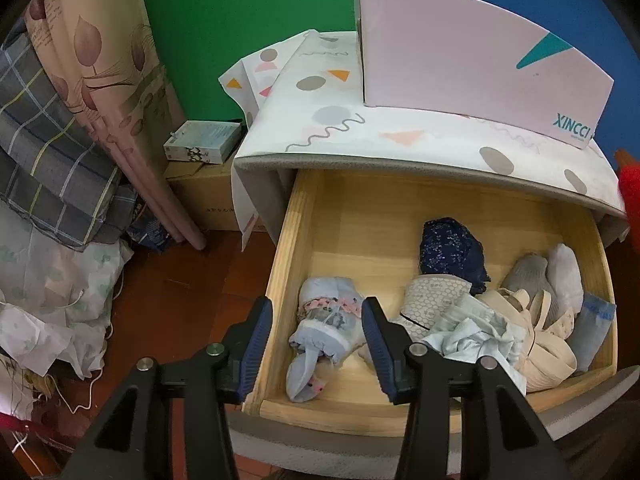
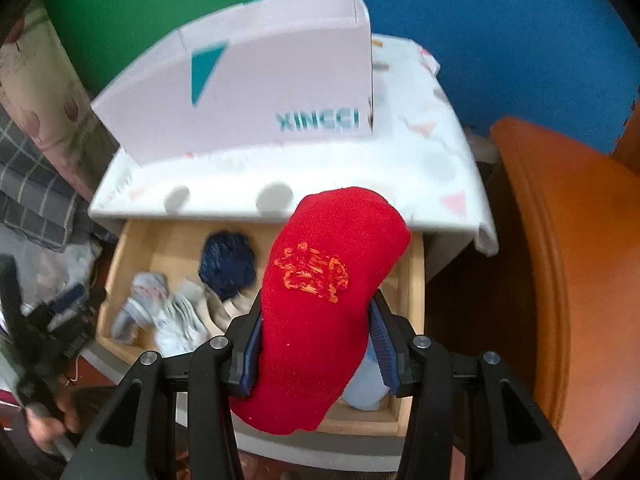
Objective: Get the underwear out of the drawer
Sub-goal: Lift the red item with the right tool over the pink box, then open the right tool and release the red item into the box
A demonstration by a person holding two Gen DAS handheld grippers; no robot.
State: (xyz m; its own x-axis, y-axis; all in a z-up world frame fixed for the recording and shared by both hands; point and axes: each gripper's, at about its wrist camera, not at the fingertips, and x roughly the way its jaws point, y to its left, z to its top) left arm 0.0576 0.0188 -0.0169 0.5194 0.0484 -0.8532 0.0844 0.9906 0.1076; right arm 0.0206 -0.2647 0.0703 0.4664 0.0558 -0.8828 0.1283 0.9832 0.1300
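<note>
The wooden drawer (image 1: 280, 280) is pulled out and holds several folded garments. A pale blue piece with a pink flowered band (image 1: 324, 320) lies at its left. A navy dotted one (image 1: 450, 250), a honeycomb-print beige one (image 1: 432, 296) and cream straps (image 1: 540, 332) lie further right. My left gripper (image 1: 318, 332) hangs open just above the pale blue piece; its pads do not press on it. My right gripper (image 2: 316, 340) is shut on a red knitted garment with orange embroidery (image 2: 320, 280), held above the drawer's right side (image 2: 416, 280). Its edge (image 1: 630, 192) shows in the left wrist view.
A pink XINCCI box (image 1: 472, 68) stands on the cabinet's patterned cloth (image 1: 360, 136). Left of the cabinet are a small box (image 1: 204, 142), a flowered curtain (image 1: 100, 80) and plaid fabric (image 1: 44, 140). Orange wooden furniture (image 2: 560, 260) stands close on the right. A hand (image 2: 48, 420) shows at lower left.
</note>
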